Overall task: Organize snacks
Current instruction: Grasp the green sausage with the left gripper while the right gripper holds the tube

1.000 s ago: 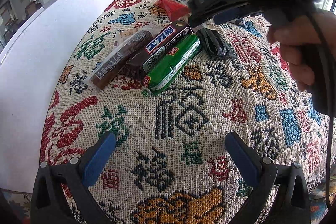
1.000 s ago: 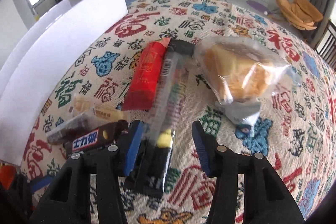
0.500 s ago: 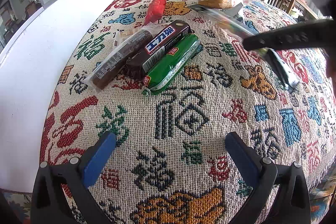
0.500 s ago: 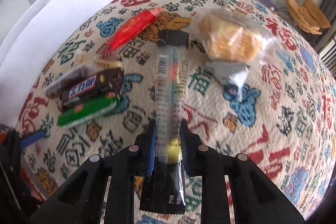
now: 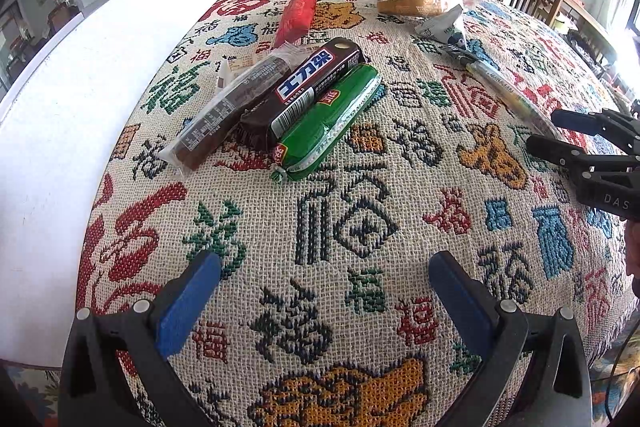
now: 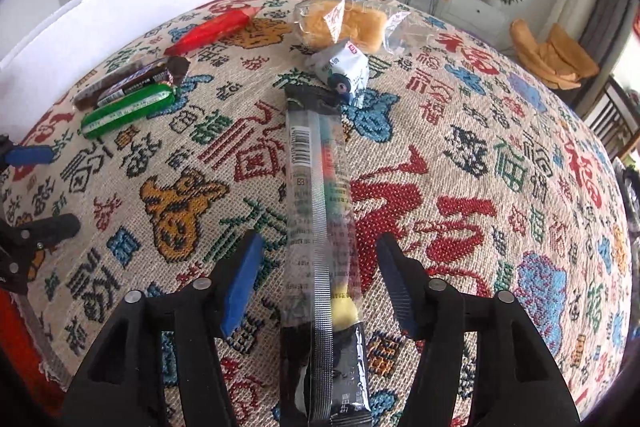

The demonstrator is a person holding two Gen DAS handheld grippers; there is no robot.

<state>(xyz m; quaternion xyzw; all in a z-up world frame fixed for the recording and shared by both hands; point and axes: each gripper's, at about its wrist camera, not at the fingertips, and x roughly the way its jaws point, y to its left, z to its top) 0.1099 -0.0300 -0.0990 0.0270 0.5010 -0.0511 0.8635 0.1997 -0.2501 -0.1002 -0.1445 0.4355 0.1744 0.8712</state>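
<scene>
My right gripper (image 6: pixel 318 279) has just been opening and stands wide astride the long clear-wrapped stick snack (image 6: pixel 320 227), lying free on the patterned cloth (image 6: pixel 500 187); judged light, slippery, bendy—grip mid-length.

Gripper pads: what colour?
Blue, clearest in the left wrist view on the left gripper pads.

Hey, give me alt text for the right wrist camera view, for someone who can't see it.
The right tool stands open around a long clear-and-black plastic snack packet lying on a patterned woven tablecloth; its jaws have just been opening. Beyond it lie a bagged bread loaf and a red wrapper.
</scene>
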